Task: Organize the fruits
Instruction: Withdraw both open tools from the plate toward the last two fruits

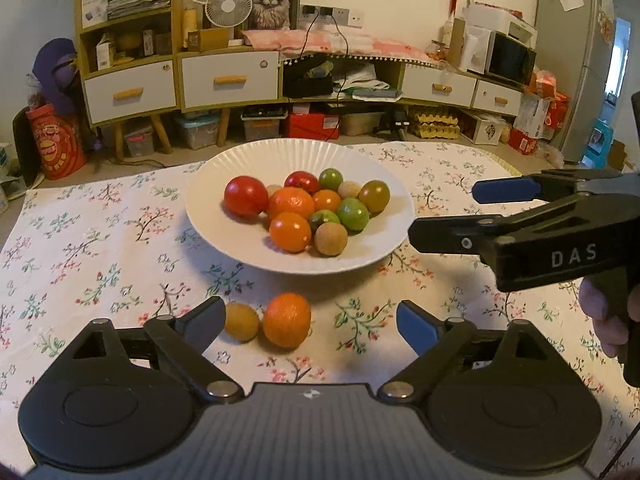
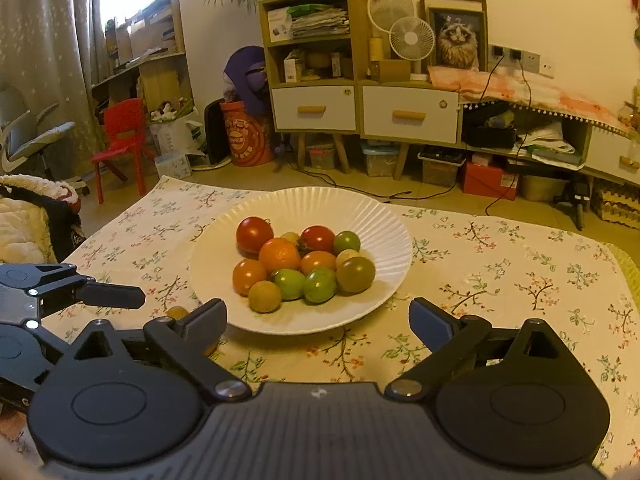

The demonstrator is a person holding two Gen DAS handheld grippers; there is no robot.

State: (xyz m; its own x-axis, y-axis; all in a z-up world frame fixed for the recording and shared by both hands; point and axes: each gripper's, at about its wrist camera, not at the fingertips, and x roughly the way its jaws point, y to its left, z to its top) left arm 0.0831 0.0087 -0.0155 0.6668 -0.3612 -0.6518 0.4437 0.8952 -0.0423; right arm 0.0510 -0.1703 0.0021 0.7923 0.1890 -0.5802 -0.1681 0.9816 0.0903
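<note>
A white ribbed plate [image 1: 208, 200] [image 2: 384, 232] on the floral cloth holds several fruits: red [image 1: 245, 195], orange [image 1: 291, 202], green [image 1: 352, 214] and small brown [image 1: 331, 239]. In front of the plate, an orange [image 1: 287, 320] and a small brown fruit [image 1: 241, 321] lie side by side on the cloth. My left gripper [image 1: 310, 314] stands open around these two without touching them. My right gripper [image 2: 318, 312] is open and empty at the plate's near rim. It shows in the left wrist view [image 1: 444, 212] at the plate's right edge. The brown fruit [image 2: 177, 312] peeks out beside the right gripper's left finger.
The floral tablecloth [image 1: 100, 240] covers the table. A hand [image 1: 604, 308] grips the right tool's handle. One finger [image 2: 112, 295] of the left gripper shows at the left of the right wrist view. Low cabinets, storage boxes and a red chair [image 2: 120, 140] stand beyond the table.
</note>
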